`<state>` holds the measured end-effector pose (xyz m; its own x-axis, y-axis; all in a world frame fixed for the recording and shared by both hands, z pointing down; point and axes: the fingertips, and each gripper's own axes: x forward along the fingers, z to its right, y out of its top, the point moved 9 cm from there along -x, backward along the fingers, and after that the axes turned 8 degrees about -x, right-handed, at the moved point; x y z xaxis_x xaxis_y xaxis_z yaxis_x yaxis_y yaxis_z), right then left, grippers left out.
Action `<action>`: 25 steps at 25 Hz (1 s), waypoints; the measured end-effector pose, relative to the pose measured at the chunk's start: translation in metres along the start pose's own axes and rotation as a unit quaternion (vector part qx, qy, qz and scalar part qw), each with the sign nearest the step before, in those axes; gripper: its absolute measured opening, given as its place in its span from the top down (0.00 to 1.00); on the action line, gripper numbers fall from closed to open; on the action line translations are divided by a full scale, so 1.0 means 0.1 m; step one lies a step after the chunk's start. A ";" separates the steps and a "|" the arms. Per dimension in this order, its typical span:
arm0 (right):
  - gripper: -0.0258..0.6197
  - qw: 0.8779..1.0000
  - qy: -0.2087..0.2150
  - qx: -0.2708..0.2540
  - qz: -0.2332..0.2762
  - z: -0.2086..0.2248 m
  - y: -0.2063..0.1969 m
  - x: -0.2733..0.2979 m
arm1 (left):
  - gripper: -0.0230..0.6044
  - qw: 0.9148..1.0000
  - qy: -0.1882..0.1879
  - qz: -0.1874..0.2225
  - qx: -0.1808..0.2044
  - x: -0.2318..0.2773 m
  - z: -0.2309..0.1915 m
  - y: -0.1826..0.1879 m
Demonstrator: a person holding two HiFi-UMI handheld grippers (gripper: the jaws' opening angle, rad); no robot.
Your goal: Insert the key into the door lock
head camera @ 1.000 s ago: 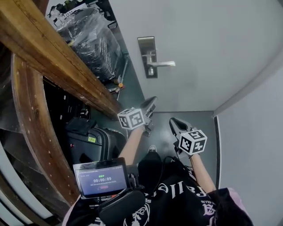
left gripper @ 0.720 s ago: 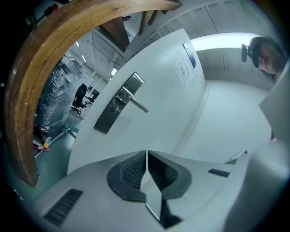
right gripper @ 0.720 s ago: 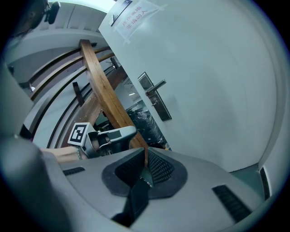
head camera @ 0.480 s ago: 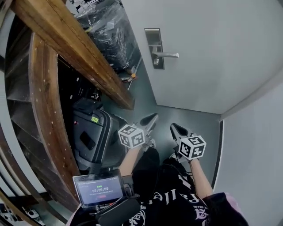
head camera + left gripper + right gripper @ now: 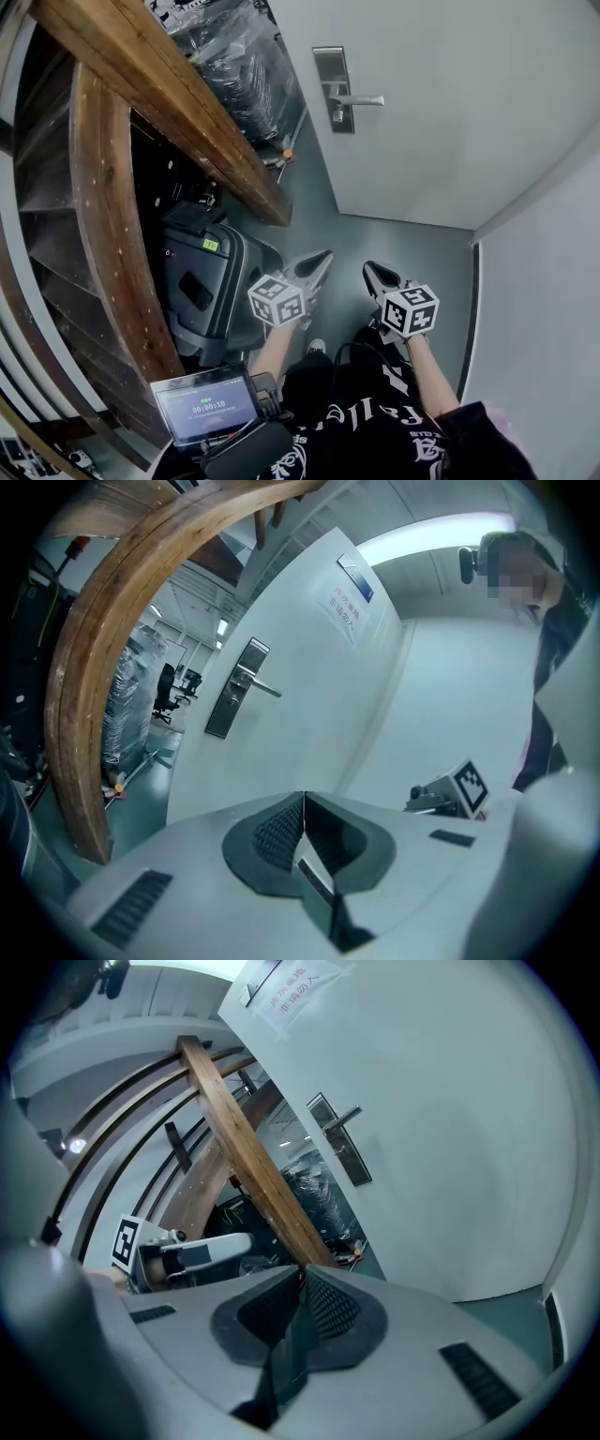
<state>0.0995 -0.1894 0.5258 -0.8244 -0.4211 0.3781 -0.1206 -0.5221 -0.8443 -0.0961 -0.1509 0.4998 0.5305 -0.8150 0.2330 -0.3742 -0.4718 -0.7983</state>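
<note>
The door lock is a metal plate [image 5: 335, 89] with a lever handle [image 5: 361, 98] on a pale grey door [image 5: 450, 112], far ahead of both grippers. My left gripper [image 5: 322, 260] and right gripper [image 5: 371, 272] hang side by side low over the floor, well short of the door. In the left gripper view the jaws [image 5: 303, 797] are shut, and the lock plate [image 5: 230, 701] shows far off to the upper left. The right gripper [image 5: 302, 1272] is shut too, with the lock plate [image 5: 339, 1152] above it. No key shows in any view.
A slanted wooden beam [image 5: 159, 103] and a curved wooden frame [image 5: 103, 234] fill the left. Under them stand a dark suitcase [image 5: 202, 291] and plastic-wrapped goods [image 5: 234, 66]. A small screen [image 5: 206, 403] hangs at the person's chest. A grey wall [image 5: 544, 281] closes the right side.
The head view has shifted: the lock plate now sits higher and smaller in frame, and both grippers sit lower. The jaws stay shut and close together.
</note>
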 end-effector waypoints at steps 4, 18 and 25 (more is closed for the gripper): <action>0.91 1.000 -0.014 0.010 0.004 -0.39 -0.13 0.03 | 0.96 1.000 -0.025 -0.012 0.004 -0.39 0.01 -0.06; 0.91 0.997 -0.059 0.037 0.023 -2.02 -0.83 0.30 | 0.96 0.993 -0.088 -0.073 -0.013 -1.83 -0.47 -0.58; 0.91 0.996 -0.083 0.037 0.014 -2.38 -1.00 0.08 | 0.96 0.990 -0.117 -0.077 -0.011 -2.07 -0.43 -0.71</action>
<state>-0.0264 0.0360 0.5231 -0.7238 -0.5499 0.4168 -0.0519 -0.5589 -0.8276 -0.2115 0.0368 0.5321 0.7436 -0.6338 0.2131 -0.2905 -0.5932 -0.7508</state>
